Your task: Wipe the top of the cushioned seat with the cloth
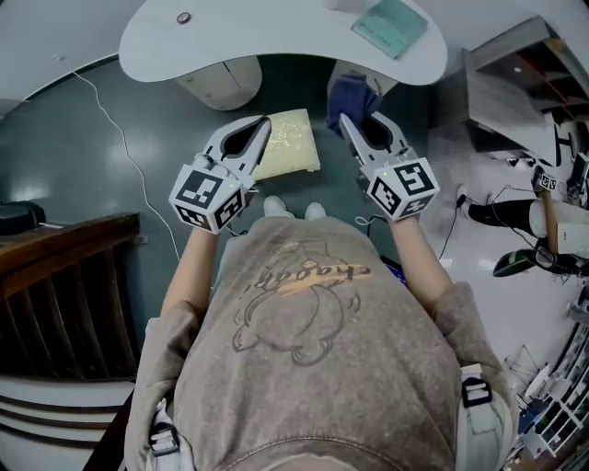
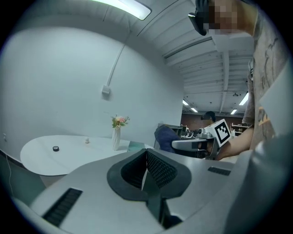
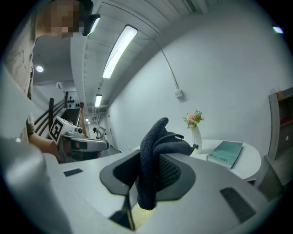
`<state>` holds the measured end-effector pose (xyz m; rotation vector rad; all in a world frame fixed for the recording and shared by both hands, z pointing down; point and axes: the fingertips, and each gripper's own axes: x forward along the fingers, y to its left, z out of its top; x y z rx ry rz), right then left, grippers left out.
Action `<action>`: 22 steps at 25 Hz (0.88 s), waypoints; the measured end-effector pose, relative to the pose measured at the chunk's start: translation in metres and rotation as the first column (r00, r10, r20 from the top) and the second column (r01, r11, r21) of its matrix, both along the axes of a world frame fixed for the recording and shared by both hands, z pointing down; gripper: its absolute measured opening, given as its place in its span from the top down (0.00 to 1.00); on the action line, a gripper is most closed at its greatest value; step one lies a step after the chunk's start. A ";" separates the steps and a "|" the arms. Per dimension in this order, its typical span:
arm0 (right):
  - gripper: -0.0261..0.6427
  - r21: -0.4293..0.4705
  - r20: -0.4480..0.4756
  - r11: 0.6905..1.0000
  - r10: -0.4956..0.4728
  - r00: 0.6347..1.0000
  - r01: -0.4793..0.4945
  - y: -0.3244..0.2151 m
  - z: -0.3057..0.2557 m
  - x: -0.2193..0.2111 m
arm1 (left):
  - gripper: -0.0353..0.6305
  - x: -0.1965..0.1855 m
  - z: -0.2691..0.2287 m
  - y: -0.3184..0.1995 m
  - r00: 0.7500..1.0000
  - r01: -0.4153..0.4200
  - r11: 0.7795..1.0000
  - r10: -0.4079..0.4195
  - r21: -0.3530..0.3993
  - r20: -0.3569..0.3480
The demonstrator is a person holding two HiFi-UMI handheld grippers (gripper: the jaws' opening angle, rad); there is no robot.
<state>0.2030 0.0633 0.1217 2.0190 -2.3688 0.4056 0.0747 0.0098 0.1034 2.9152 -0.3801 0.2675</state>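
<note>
The cushioned seat [image 1: 290,147], pale yellow and square, stands on the dark floor below and between my two raised grippers. My right gripper [image 1: 346,120] is shut on a dark blue cloth [image 1: 352,96], which bunches up above its tips. In the right gripper view the cloth [image 3: 152,151] hangs folded over the gripper [image 3: 147,176], and a sliver of the yellow seat [image 3: 142,211] shows beneath. My left gripper [image 1: 264,123] hovers over the seat's left edge. In its own view the left gripper [image 2: 145,160] is shut with nothing in it.
A white curved table [image 1: 276,41] lies ahead, carrying a teal book [image 1: 391,26], a small dark knob [image 1: 184,17] and a vase of flowers [image 2: 116,132]. A dark wooden railing [image 1: 64,267] is at my left. Shelving [image 1: 515,74] and cables are on the right.
</note>
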 end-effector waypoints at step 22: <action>0.81 -0.005 -0.058 0.999 0.054 0.997 -0.054 0.025 0.025 -0.003 | 0.92 -0.012 0.029 -0.016 0.985 0.166 0.985 -0.164 0.038 -0.046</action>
